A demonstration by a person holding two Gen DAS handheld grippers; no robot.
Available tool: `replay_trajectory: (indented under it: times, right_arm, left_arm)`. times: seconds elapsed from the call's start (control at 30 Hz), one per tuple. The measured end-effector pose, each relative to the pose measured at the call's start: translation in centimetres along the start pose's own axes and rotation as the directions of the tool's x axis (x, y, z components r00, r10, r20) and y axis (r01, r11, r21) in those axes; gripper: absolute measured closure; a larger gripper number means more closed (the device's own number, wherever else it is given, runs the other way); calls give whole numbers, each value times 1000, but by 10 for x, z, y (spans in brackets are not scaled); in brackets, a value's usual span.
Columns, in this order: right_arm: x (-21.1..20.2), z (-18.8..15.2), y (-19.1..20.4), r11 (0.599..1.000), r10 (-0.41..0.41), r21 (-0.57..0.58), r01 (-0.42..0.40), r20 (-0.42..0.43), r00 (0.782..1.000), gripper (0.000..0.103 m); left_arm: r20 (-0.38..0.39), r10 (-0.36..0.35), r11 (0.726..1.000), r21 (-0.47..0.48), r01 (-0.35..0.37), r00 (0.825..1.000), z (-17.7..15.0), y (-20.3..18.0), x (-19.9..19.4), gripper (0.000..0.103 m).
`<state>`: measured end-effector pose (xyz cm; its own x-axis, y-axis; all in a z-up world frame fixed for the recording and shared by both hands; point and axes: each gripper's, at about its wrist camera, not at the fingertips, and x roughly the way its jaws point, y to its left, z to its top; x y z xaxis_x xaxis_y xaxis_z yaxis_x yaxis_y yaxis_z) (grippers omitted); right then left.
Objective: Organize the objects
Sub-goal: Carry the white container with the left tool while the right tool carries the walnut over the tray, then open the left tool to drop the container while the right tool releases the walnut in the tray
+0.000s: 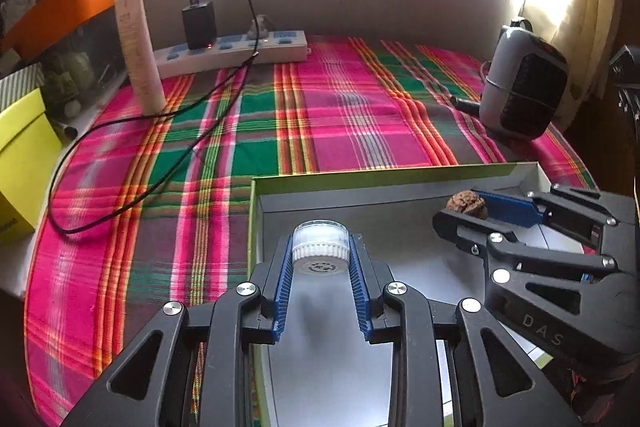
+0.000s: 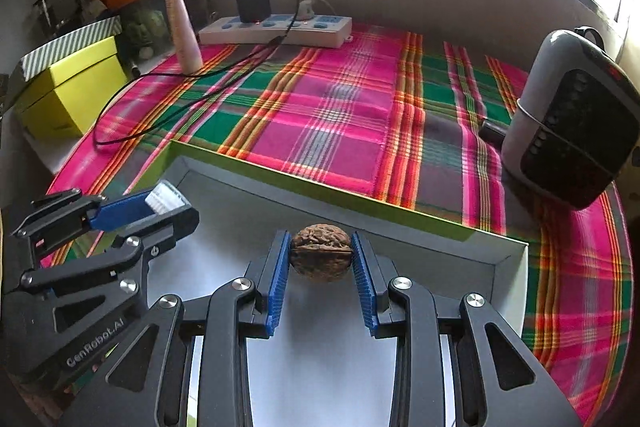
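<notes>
The jar [image 1: 319, 247] lay on its side, cap toward the camera, pinched in the left gripper [image 1: 320, 255] over the tray [image 1: 400, 193]. The right gripper [image 2: 320, 251] clamped the walnut [image 2: 321, 252], seam level, above the tray.

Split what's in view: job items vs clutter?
Job:
left gripper shut on small white-capped jar
right gripper shut on walnut
green-edged box tray

Clutter:
power strip
tube
grey heater
yellow box
</notes>
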<state>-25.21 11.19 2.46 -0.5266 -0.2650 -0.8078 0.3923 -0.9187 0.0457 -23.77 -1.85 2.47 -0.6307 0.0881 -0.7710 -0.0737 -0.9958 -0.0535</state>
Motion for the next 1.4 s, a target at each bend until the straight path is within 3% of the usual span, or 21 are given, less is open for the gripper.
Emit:
replay_trajectory:
  times: [0.63,0.93,1.07,1.4]
  right_arm:
    - [11,3,-2,1000,-19,0,19,-40,999,70]
    - [8,1,-2,1000,-24,8,24,-41,999,70]
    - [3,0,-3,999,-33,16,33,-29,999,58]
    - [-17,-11,-3,998,-40,38,40,3,999,57]
  left_arm:
    - [-24,13,999,30,-12,1000,3,-8,11,77]
    - [-23,10,1000,26,-10,1000,1,-8,9,72]
    - [-18,17,1000,19,-17,1000,1,-7,4,68]
    - [-2,15,1000,11,-15,1000,-8,-6,-16,65]
